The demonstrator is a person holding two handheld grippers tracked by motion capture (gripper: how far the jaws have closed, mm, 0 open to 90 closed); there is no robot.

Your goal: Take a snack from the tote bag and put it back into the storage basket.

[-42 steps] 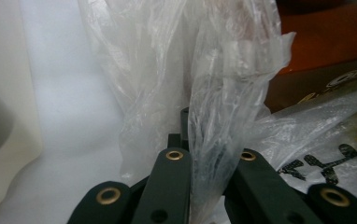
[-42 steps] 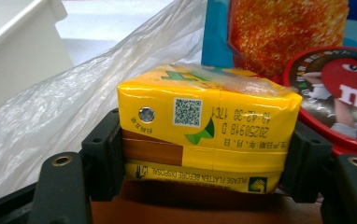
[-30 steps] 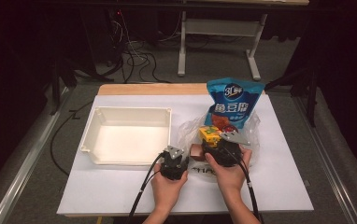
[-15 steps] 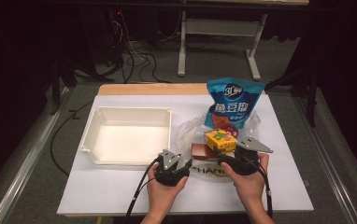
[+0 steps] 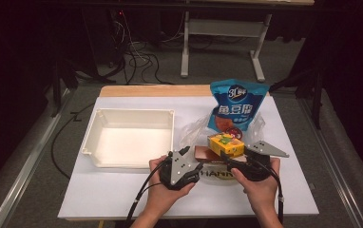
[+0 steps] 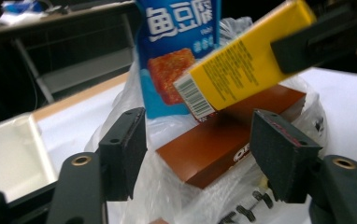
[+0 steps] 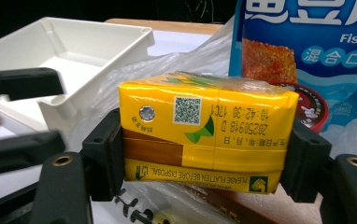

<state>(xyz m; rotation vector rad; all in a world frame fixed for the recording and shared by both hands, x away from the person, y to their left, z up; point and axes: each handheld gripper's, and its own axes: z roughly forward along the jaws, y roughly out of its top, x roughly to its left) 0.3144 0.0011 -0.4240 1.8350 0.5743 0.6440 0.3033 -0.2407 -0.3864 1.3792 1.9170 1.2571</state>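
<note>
Bench (image 5: 122,199): white top with a bare wooden strip along the far edge, standing on grey floor (image 5: 37,156) in a dark room. Beyond the bench: white frame legs (image 5: 185,52) of a second table and loose cables (image 5: 137,57) on the floor.

White tray (image 5: 90,137): left of the clear plastic bag (image 5: 191,135), shallow, open side up.

Clear plastic bag: crumpled on the bench just right of the tray, with dark lettering on the near part. Blue snack packet (image 5: 235,109): upright at the far side of the bag. Brown box (image 6: 223,140): lying flat in the bag, below the yellow carton (image 7: 204,140).

Right gripper (image 7: 207,158): clamped on the yellow carton, one pad against each short end, carton raised above the brown box and the bag, in front of the blue packet. Barcode end of the carton toward the left gripper (image 6: 204,154).

Left gripper: spread wide, holding nothing, pads either side of the brown box without touching it, low over the near left part of the bag, just right of the tray's near corner.

Hands: one behind each gripper, at the near edge of the bench.
</note>
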